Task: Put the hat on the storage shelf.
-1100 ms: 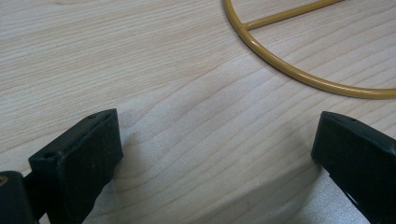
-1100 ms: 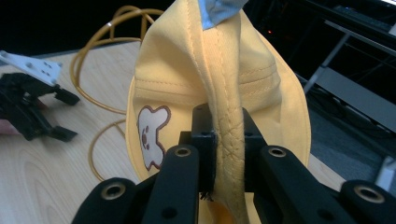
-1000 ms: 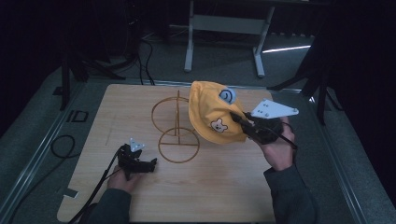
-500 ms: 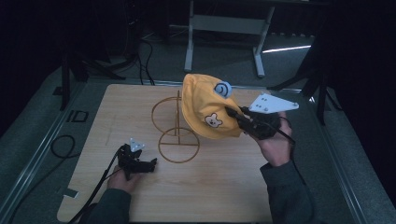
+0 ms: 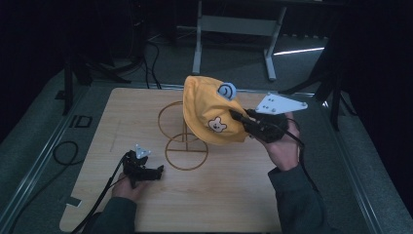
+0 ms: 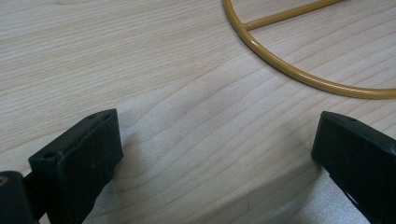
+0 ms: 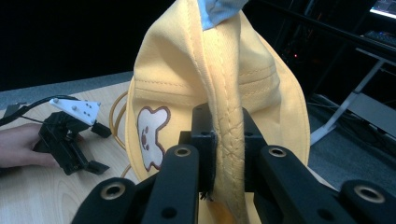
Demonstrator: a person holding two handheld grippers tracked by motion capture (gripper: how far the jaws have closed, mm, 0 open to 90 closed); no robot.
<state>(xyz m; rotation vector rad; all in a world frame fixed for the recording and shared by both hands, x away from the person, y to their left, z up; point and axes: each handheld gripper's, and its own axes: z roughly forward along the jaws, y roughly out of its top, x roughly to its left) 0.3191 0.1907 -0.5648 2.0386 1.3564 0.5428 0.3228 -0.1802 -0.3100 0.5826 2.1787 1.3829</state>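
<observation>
Dark room all around, with one pale wooden table (image 5: 234, 204) lit in the middle. Up above it hangs the yellow hat (image 5: 209, 109), bear patch facing us, a blue swirl badge near its top, raised over the gold wire stand (image 5: 184, 139) and covering the stand's right side, so whether cloth touches wire is hard to call. The right tool (image 5: 238, 117) has the hat's stitched brim clenched between its jaws; in the right gripper view the yellow hat (image 7: 219, 93) rises straight out of the right tool (image 7: 227, 149), its crown cut off at the top edge. Over on the near left, the left tool (image 5: 157, 170) rests low on the table beside the stand's base ring, jaws spread wide with nothing between them. In the left gripper view just an arc of the gold wire stand (image 6: 299, 74) crosses the bare table (image 6: 140, 56).
</observation>
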